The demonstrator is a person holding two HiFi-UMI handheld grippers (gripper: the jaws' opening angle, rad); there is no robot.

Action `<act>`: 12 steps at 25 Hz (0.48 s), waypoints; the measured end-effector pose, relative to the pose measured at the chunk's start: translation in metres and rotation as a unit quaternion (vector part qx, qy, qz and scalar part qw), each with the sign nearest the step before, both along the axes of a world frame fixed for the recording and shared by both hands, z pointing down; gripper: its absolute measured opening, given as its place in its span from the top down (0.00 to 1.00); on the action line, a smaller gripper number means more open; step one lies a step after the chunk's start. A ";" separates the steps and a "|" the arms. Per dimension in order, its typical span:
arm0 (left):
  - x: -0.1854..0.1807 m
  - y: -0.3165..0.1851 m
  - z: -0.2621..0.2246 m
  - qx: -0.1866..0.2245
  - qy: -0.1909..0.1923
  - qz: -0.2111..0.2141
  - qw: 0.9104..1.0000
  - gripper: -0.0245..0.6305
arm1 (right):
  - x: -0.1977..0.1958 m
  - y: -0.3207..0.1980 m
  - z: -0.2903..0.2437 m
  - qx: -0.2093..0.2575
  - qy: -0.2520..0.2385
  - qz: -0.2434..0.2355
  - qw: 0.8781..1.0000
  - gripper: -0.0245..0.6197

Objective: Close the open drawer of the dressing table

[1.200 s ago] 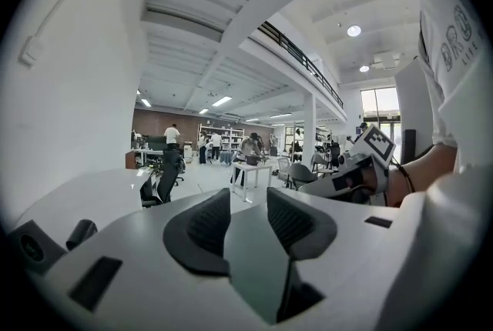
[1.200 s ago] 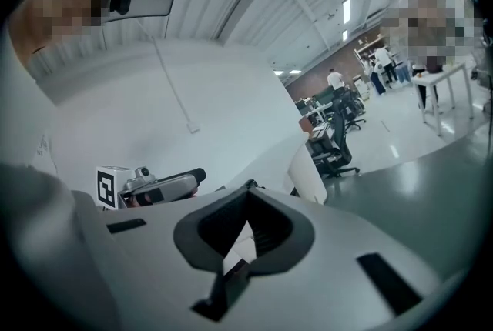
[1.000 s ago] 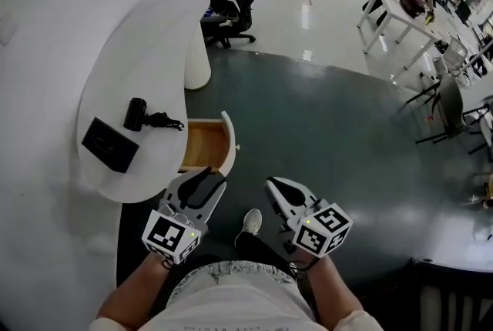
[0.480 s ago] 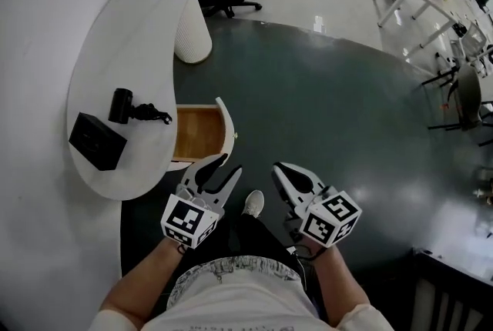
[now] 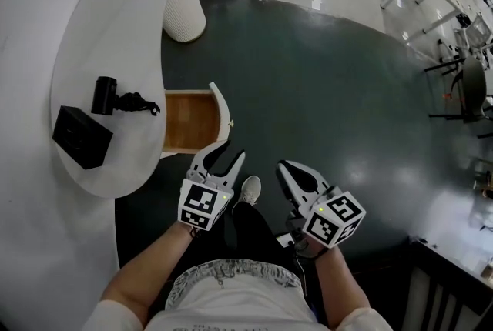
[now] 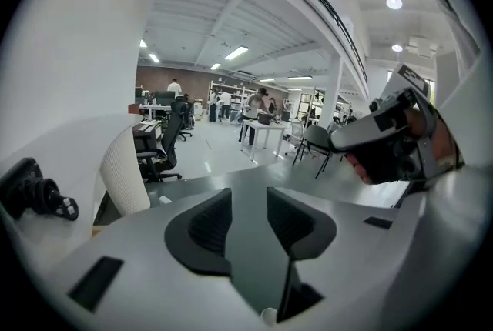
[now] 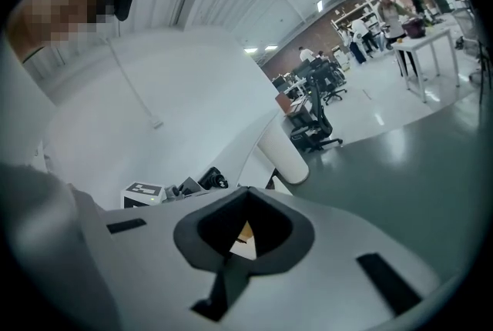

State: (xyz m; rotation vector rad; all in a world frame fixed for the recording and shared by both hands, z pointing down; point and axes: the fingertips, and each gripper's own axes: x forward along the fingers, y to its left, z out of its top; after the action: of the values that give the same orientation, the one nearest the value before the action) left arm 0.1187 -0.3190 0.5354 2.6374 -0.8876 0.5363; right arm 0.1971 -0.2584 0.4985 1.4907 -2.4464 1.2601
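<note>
Hovering with jaws apart and empty, the left hand-held gripper [image 5: 231,155] sits just beside the white front of the open wooden drawer [image 5: 187,122]. The right hand-held gripper [image 5: 286,166], tips together on nothing, hangs alongside over the dark green floor [image 5: 323,91]. The drawer juts from the curved white counter [image 5: 108,21], which carries a black box [image 5: 81,137] and a small black corded device [image 5: 115,100].

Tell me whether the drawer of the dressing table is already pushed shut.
No: in the head view the drawer stands pulled out from the dressing table, with its wooden inside showing.
</note>
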 end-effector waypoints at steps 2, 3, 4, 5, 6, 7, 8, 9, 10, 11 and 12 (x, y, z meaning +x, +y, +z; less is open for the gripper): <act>0.007 -0.005 0.009 0.015 -0.022 0.033 0.999 0.72 | -0.002 -0.002 0.008 -0.004 -0.004 0.002 1.000 0.95; 0.011 -0.008 0.014 0.022 -0.036 0.052 0.998 0.72 | -0.003 -0.002 0.013 -0.006 -0.006 0.003 1.000 0.95; 0.015 -0.010 0.021 0.028 -0.052 0.074 0.996 0.72 | -0.003 -0.002 0.017 -0.008 -0.008 0.004 1.000 0.95; 0.019 -0.013 0.028 0.032 -0.069 0.097 0.992 0.72 | -0.003 -0.003 0.020 -0.010 -0.011 0.006 1.000 0.95; 0.023 -0.015 0.036 0.036 -0.087 0.121 0.988 0.72 | -0.003 -0.003 0.024 -0.012 -0.014 0.007 1.000 0.95; 0.026 -0.017 0.044 0.039 -0.107 0.146 0.983 0.72 | -0.003 -0.003 0.027 -0.014 -0.018 0.009 1.000 0.95; 0.028 -0.018 0.053 0.040 -0.128 0.170 0.976 0.72 | -0.003 -0.003 0.031 -0.017 -0.022 0.012 1.000 0.95; 0.028 -0.020 0.063 0.039 -0.150 0.192 0.969 0.72 | -0.003 -0.003 0.035 -0.019 -0.026 0.016 0.999 0.95; 0.028 -0.022 0.074 0.038 -0.172 0.212 0.961 0.72 | -0.002 -0.004 0.040 -0.021 -0.030 0.020 0.999 0.95; 0.029 -0.024 0.084 0.036 -0.193 0.228 0.954 0.72 | 0.001 -0.005 0.045 -0.022 -0.034 0.024 0.999 0.95; 0.030 -0.028 0.094 0.036 -0.213 0.241 0.946 0.72 | 0.005 -0.008 0.050 -0.022 -0.036 0.026 0.999 0.95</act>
State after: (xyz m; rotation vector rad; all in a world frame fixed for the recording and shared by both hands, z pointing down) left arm 0.1491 -0.3468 0.6289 2.8583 -0.3458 1.2531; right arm 0.2021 -0.2663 0.5482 1.5339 -2.4199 1.3920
